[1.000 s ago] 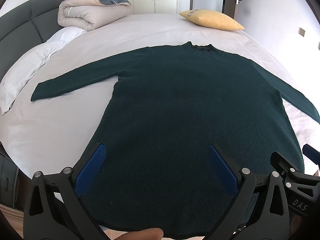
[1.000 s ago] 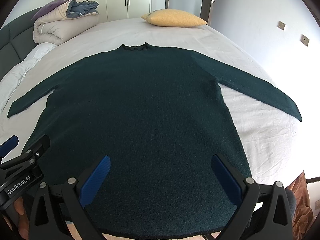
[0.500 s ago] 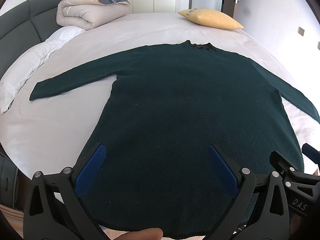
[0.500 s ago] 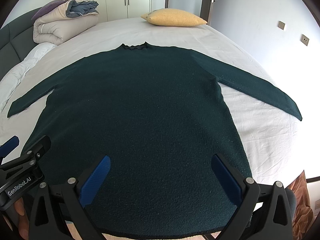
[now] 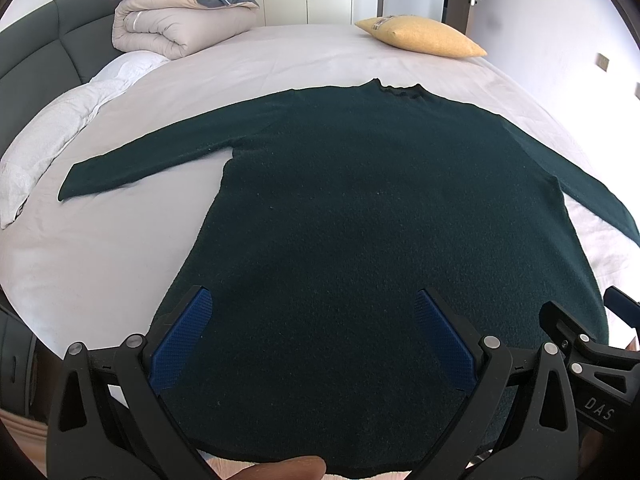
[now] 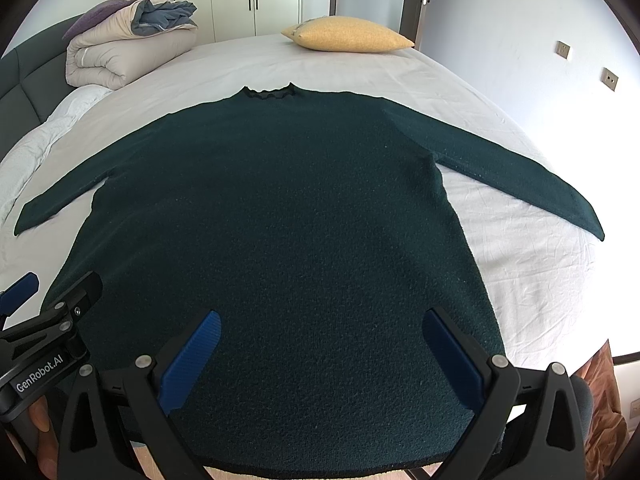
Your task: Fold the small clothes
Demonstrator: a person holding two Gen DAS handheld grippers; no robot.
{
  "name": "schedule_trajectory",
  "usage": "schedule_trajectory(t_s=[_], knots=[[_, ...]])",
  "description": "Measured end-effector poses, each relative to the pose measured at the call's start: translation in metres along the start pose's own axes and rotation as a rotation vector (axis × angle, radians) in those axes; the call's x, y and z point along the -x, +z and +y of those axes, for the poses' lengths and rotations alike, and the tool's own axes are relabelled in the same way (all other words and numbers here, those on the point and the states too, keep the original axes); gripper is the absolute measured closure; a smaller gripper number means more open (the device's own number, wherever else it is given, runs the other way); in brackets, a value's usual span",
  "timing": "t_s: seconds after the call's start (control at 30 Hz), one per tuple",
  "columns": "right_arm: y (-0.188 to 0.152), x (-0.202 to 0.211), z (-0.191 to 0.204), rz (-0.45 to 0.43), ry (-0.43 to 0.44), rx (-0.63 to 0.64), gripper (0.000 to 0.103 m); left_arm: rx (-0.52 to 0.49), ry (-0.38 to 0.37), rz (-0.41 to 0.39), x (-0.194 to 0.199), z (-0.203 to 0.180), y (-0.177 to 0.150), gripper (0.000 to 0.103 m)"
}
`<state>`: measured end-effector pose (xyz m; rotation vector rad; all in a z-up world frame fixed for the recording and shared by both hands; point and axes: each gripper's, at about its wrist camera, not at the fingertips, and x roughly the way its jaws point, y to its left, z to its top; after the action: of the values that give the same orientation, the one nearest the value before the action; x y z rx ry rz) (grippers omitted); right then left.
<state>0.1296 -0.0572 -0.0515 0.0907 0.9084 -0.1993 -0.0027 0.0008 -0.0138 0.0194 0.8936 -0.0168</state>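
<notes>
A dark green long-sleeved sweater (image 5: 360, 200) (image 6: 272, 220) lies flat on the bed, collar away from me, both sleeves spread out to the sides, hem at the near edge. My left gripper (image 5: 312, 304) hovers open above the hem's left half, blue pads wide apart and holding nothing. Over the right half of the hem my right gripper (image 6: 320, 324) is open too, empty. Each gripper shows at the edge of the other's view: the right gripper (image 5: 580, 344), the left gripper (image 6: 48, 320).
The bed's white sheet (image 5: 100, 248) surrounds the sweater. A rolled duvet (image 5: 176, 24) and white pillow (image 5: 48, 140) lie far left by the dark headboard (image 5: 36, 64). A yellow cushion (image 6: 348, 34) rests at the far side. Wardrobe doors and a wall stand behind.
Both grippers have barely shifted; the view has crept slightly. The sweater lies as before.
</notes>
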Motion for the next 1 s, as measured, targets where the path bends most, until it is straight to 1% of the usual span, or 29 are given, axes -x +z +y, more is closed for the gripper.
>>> schedule_trajectory(t_s=[0.77,1.0], knots=[[-0.0063,-0.0002,-0.0011,0.005,0.0,-0.001,0.0,0.001,0.0,0.003,-0.0001,0.0001,0.0009,0.0],[-0.008,-0.0025,-0.0052,0.012,0.005,-0.006,0.0,-0.004,-0.005,0.014,-0.0073,-0.0035,-0.0028,0.0]])
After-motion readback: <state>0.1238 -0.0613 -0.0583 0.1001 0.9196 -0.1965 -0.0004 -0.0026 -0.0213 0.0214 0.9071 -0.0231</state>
